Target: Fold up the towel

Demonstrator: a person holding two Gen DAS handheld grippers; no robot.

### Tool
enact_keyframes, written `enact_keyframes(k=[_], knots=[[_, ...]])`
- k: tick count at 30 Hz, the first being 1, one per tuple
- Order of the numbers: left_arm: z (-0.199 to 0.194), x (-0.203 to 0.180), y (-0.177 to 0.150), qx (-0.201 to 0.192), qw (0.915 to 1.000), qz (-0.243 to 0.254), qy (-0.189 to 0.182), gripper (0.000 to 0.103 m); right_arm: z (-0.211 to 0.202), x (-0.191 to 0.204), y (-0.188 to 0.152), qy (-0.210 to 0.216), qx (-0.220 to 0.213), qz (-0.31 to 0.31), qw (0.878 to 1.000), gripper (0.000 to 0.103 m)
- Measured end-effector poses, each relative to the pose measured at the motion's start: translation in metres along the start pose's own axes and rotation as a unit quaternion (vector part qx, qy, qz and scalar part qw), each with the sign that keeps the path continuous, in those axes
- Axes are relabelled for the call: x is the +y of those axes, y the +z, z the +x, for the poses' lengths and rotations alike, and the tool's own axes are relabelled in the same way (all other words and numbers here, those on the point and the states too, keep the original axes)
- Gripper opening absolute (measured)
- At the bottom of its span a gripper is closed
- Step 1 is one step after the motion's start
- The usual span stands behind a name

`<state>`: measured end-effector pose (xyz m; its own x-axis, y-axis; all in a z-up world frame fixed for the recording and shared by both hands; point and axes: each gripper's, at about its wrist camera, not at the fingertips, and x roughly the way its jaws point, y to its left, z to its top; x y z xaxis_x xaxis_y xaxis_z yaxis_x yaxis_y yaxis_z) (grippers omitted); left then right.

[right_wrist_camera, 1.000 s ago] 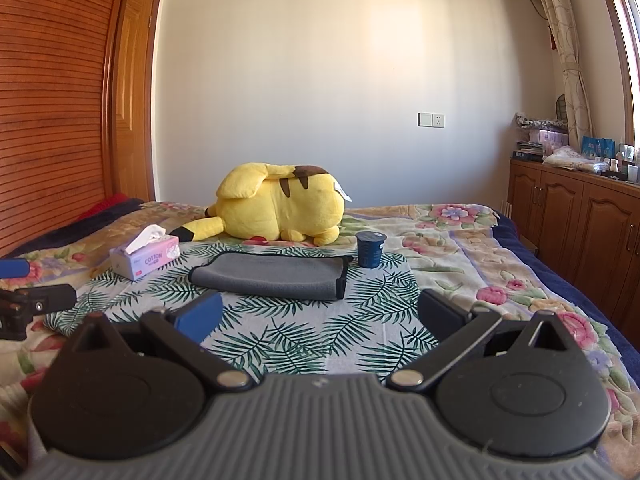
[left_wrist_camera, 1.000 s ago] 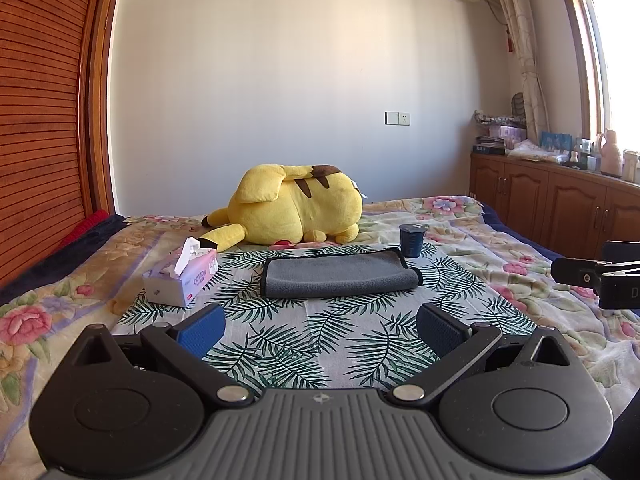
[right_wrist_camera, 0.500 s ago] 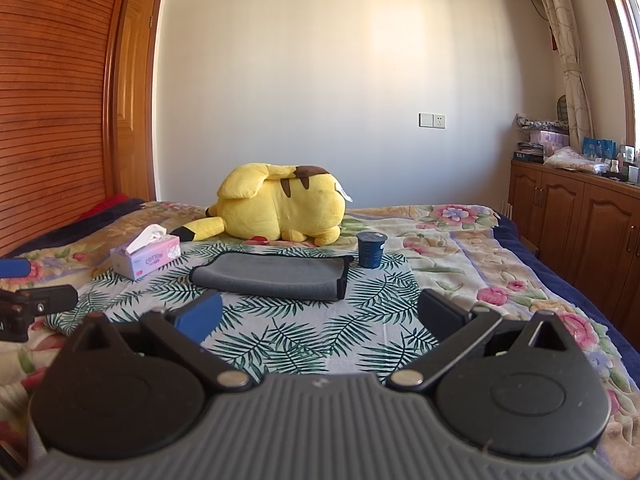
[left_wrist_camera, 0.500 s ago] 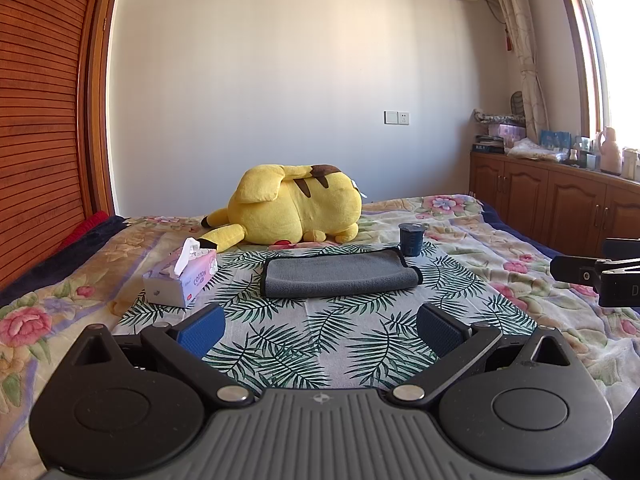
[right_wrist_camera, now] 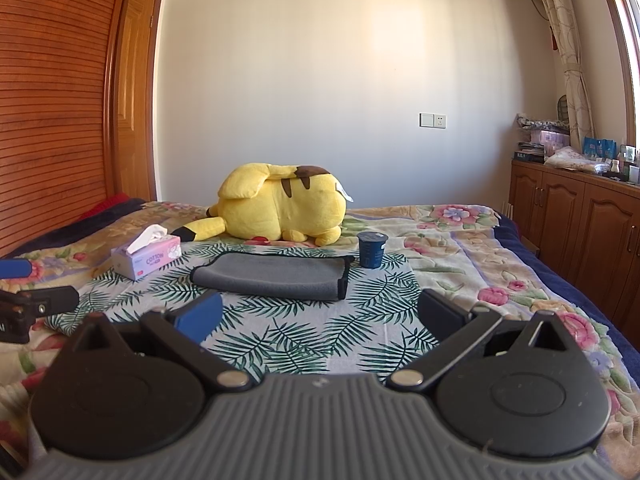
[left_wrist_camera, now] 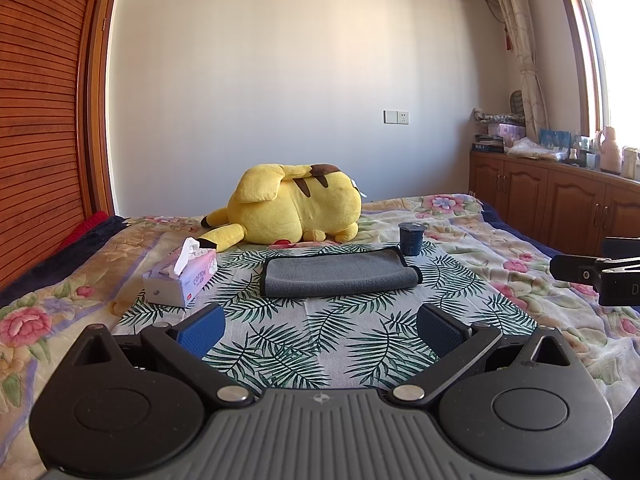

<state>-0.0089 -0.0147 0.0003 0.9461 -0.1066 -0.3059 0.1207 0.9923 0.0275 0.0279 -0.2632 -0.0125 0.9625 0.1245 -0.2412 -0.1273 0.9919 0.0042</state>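
Note:
A grey towel [left_wrist_camera: 338, 274] with a dark edge lies folded flat on a palm-leaf cloth on the bed; it also shows in the right wrist view [right_wrist_camera: 272, 276]. My left gripper [left_wrist_camera: 320, 326] is open and empty, held above the cloth well short of the towel. My right gripper [right_wrist_camera: 318, 314] is open and empty, also short of the towel. Each gripper's fingers show at the edge of the other's view: the right one [left_wrist_camera: 600, 274] and the left one [right_wrist_camera: 28, 304].
A yellow plush toy [left_wrist_camera: 292, 208] lies behind the towel. A tissue box [left_wrist_camera: 182, 278] stands to the towel's left. A dark blue cup [left_wrist_camera: 410, 238] stands at the towel's far right corner. Wooden cabinets [left_wrist_camera: 560, 204] line the right wall.

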Motion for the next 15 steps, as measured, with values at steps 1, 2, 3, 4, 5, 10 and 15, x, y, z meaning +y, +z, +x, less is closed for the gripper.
enact_keyframes(k=[1,2,3,4,5,10,15], knots=[[-0.0001,0.0001,0.0000,0.000,1.0000,0.000,0.000,0.087,0.0000,0.0000,0.0000,0.000,0.000,0.000,1.000,0.103],[-0.0002,0.0002,0.0000,0.000,1.0000,0.000,0.000,0.087,0.0000,0.0000,0.0000,0.000,0.000,0.000,1.000,0.103],[0.0000,0.0000,0.0001,0.000,1.0000,0.000,0.000,0.087,0.0000,0.0000,0.0000,0.000,0.000,0.000,1.000,0.103],[-0.0002,0.0003,0.0000,0.000,1.0000,0.000,0.000,0.087,0.0000,0.0000,-0.0001,0.000,0.000,0.000,1.000,0.103],[0.0000,-0.0002,0.0001,0.000,1.0000,0.000,0.000,0.087,0.0000,-0.0001,-0.0001,0.000,0.000,0.000,1.000,0.103],[0.0000,-0.0004,0.0003,0.000,1.0000,0.000,0.000,0.087,0.0000,-0.0002,-0.0001,0.000,0.000,0.000,1.000,0.103],[-0.0007,-0.0001,-0.0005,0.000,1.0000,0.001,0.000,0.087,0.0001,-0.0001,-0.0002,0.000,0.000,0.000,1.000,0.103]])
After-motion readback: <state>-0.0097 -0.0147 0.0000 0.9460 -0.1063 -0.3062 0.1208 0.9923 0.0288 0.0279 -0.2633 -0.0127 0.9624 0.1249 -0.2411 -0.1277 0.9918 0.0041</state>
